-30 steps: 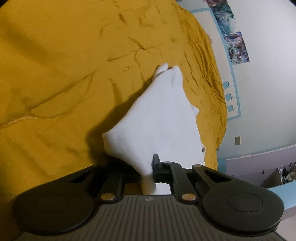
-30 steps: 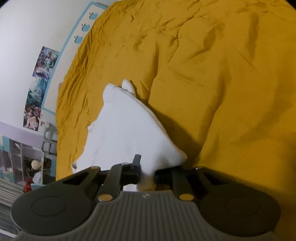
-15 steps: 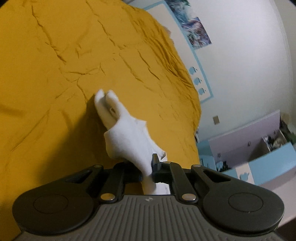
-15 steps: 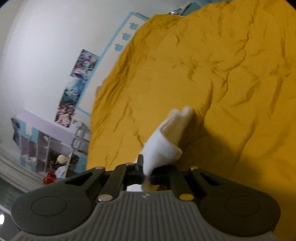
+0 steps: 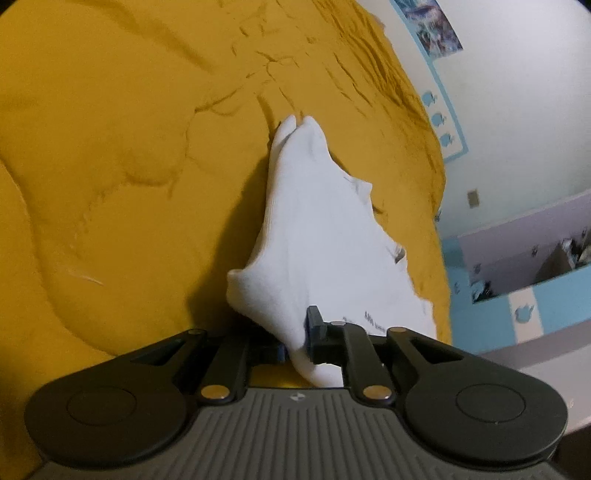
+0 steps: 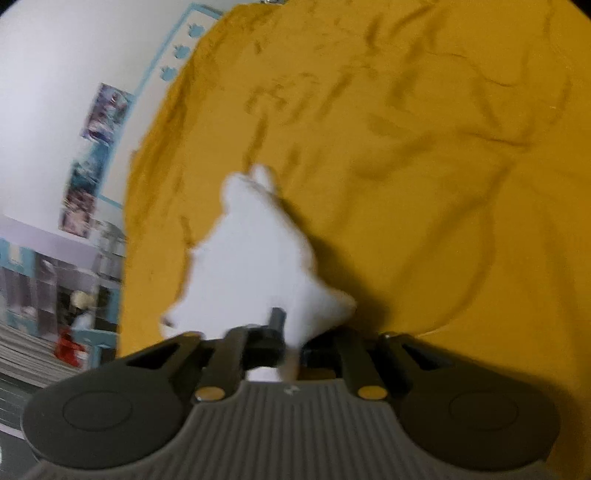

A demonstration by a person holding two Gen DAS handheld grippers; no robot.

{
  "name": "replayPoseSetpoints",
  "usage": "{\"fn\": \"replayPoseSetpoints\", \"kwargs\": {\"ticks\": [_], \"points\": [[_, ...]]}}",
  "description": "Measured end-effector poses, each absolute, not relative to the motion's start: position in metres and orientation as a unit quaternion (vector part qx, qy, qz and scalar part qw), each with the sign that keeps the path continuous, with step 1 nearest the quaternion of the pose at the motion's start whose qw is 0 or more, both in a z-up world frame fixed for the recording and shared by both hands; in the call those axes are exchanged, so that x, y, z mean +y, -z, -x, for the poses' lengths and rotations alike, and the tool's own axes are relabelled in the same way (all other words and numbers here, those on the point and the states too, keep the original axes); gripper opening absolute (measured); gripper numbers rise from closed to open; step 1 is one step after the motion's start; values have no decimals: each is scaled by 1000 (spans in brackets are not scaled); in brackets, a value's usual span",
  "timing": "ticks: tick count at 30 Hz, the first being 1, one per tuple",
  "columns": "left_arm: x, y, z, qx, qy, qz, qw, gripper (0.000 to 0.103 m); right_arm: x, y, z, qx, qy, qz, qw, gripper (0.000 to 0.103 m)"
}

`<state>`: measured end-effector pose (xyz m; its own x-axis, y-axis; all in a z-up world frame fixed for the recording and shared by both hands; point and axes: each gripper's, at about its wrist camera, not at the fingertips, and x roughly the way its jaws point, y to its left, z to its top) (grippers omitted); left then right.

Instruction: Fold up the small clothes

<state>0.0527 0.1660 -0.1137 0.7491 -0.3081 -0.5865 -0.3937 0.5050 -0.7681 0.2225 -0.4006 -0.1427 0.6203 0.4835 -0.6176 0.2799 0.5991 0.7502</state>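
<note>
A small white garment [image 5: 317, 236], like a pair of socks or tiny cloth, hangs stretched over the mustard-yellow bedspread [image 5: 110, 166]. My left gripper [image 5: 301, 338] is shut on its near left corner. In the right wrist view the same white garment [image 6: 255, 258] is blurred, and my right gripper [image 6: 291, 339] is shut on its near right corner. The far tips of the garment touch the bedspread [image 6: 424, 184].
The bed's edge runs along a white wall with posters [image 5: 432, 26] and a blue border with fish shapes [image 5: 439, 118]. Beyond the edge stand a lilac and blue shelf unit [image 6: 40, 280] and a red object [image 6: 68, 343].
The garment was bunched narrow half a second ago; now it is spread wide again between both grippers and lowered toward the bedspread. The right view is blurred by motion.
</note>
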Motion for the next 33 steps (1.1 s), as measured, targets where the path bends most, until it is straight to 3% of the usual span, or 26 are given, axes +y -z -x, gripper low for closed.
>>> {"fn": "replayPoseSetpoints", "kwargs": {"ticks": [2, 4, 6, 10, 11, 15, 19, 25, 28, 33], "points": [[172, 100, -44, 364, -36, 471, 803, 18, -413, 138, -217, 433, -62, -459, 774, 11], [176, 84, -32, 373, -60, 436, 817, 21, -421, 121, -209, 418, -47, -445, 791, 31], [174, 66, -19, 379, -94, 381, 838, 21, -425, 95, -198, 383, -30, -408, 828, 42], [144, 25, -24, 379, -137, 244, 882, 22, -397, 51, -195, 354, -61, -328, 874, 42], [133, 17, -29, 374, -124, 227, 891, 27, -380, 43, -193, 353, -94, -312, 877, 42], [90, 11, -51, 356, -42, 226, 906, 40, -308, 36, -188, 357, -208, -267, 871, 47], [46, 32, -75, 342, 14, 242, 908, 40, -227, 56, -173, 358, -278, -252, 855, 48], [18, 75, -104, 383, 11, 250, 889, 40, -166, 101, -175, 404, -278, -240, 838, 47], [28, 85, -93, 382, 2, 260, 887, 37, -188, 116, -180, 417, -248, -256, 836, 43], [57, 94, -71, 377, -13, 275, 885, 19, -248, 117, -188, 403, -188, -261, 857, 38]]}}
